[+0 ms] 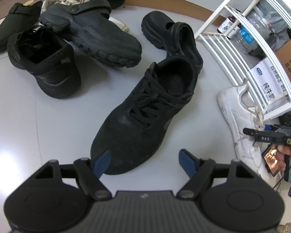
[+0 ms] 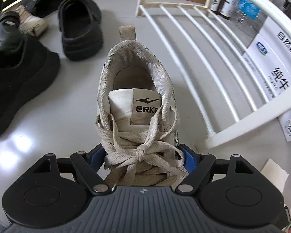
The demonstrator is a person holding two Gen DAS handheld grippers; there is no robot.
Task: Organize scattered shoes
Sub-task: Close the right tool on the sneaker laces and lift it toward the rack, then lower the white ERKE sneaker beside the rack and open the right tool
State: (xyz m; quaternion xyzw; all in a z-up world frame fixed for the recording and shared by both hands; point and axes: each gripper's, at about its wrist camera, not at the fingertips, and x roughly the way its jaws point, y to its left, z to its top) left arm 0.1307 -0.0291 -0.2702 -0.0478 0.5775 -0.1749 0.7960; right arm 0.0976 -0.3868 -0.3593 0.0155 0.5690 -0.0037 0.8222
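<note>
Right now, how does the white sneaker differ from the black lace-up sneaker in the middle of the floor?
The white sneaker sits between the right gripper fingers, clamped at its laces; the black lace-up sneaker lies ungripped, its toe just reaching the open left gripper. The white one lies beside the white rack, the black one farther away. Both are laced and upright.

The worn white lace-up sneaker [image 2: 137, 97] reads "ERKE" on its tongue; a small black device [image 1: 267, 137] reads "DAS".

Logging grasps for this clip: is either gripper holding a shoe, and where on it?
The right gripper clamps the white sneaker across its laced midfoot. The left gripper is open, holding nothing, above the black sneaker's toe.
</note>
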